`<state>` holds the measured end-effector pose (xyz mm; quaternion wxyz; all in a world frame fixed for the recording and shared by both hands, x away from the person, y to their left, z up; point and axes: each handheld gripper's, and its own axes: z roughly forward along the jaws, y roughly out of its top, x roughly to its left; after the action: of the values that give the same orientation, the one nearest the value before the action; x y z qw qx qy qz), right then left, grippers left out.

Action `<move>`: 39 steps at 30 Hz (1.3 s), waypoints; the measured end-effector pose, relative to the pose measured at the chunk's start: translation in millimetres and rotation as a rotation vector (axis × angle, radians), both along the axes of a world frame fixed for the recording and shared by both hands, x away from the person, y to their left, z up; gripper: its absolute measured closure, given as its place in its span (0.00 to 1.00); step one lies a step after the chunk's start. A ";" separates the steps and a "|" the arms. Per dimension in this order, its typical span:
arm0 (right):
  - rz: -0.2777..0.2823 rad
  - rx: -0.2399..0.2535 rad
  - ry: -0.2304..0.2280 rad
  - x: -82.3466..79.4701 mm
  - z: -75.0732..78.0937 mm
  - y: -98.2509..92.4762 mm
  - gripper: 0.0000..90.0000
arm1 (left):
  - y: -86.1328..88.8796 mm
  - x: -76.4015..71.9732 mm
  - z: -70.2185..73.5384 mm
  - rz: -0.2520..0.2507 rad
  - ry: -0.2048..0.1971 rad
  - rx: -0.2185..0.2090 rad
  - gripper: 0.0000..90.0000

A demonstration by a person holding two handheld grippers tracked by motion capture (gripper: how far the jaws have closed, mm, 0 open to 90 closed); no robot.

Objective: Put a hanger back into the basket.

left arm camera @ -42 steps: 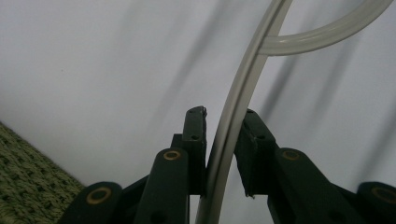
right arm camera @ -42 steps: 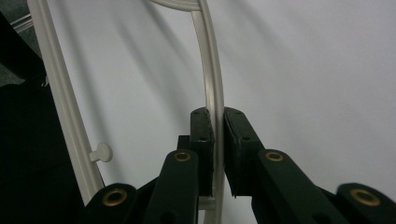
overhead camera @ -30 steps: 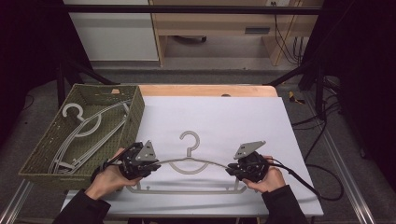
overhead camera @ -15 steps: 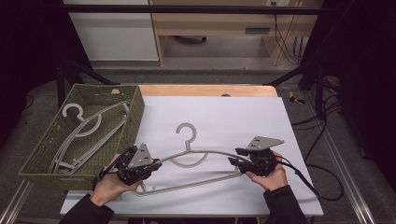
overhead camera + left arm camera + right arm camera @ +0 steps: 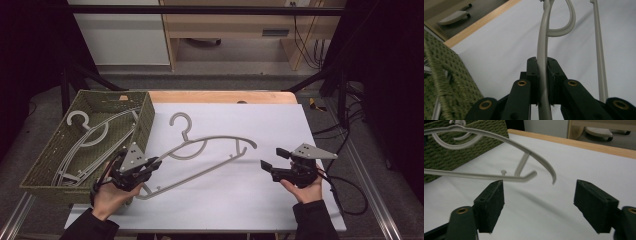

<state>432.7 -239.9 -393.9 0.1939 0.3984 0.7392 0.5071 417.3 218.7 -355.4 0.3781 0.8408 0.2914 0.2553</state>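
Left tongs (image 5: 150, 165) pinching left end of grey plastic hanger (image 5: 210, 150); long axis runs toward table's right edge. Right tongs (image 5: 270, 160) just opened, spread, empty, beside free end.

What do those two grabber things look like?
Both are black. The left gripper and right gripper each carry a grey three-cornered plate on top, with brass-coloured rivets near their flat black pads. A black cable trails from the right one. The person wears dark sleeves.

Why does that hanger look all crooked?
The grey hanger is clamped at one end by the left gripper, so it hangs askew with its far end lifted off the white table. The right gripper, jaws just opened, holds nothing.
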 end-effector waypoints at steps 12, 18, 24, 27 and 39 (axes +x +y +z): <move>-0.081 0.029 0.012 1.9 -7.3 -17.6 0.10 | 45.6 -5.2 32.1 0.110 -0.097 -0.125 0.91; -0.088 0.023 0.011 1.8 -8.3 -20.3 0.09 | 73.3 -6.1 41.7 0.171 -0.139 -0.163 0.91; -0.086 0.010 0.019 2.7 -9.7 -18.6 0.09 | 107.6 -3.1 46.8 0.237 -0.161 -0.184 0.91; -0.085 0.012 0.024 3.2 -10.1 -17.6 0.08 | 122.4 -0.3 48.3 0.273 -0.171 -0.180 0.91; -0.090 0.004 0.026 3.9 -10.1 -17.7 0.06 | 173.4 19.6 56.1 0.344 -0.186 -0.163 0.91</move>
<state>436.6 -257.5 -404.0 0.2062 0.4384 0.7219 0.4940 436.8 392.0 -299.3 0.4208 0.7182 0.4142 0.3681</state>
